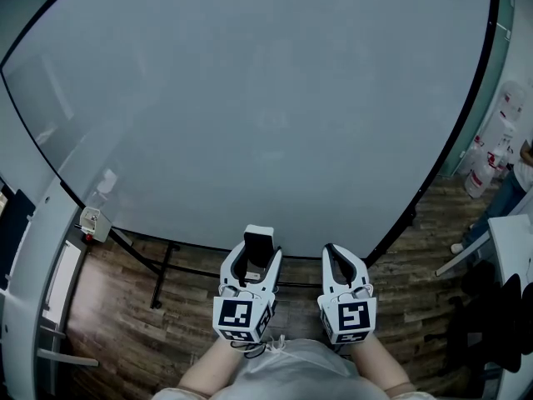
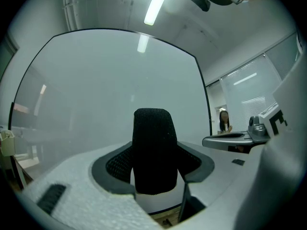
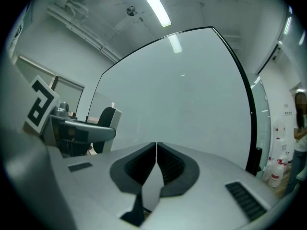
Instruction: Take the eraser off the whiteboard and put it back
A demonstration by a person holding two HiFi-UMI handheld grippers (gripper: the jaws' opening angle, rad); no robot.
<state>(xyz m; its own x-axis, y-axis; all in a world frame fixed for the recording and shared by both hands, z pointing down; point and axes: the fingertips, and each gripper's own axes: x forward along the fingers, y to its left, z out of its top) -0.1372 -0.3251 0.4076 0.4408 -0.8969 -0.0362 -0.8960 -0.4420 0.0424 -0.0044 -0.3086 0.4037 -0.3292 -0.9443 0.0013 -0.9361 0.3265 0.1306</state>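
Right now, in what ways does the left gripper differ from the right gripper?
The left gripper has its jaws set wide apart; the right gripper has its jaws pressed together. The left gripper is clamped on the eraser, whose black felt faces its camera; the right gripper holds nothing. From the head view the left gripper looks broad, while the right gripper narrows to a point. Both point toward the whiteboard, side by side.

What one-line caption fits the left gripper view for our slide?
Left hand-held gripper clamps the black eraser upright, facing the blank whiteboard.
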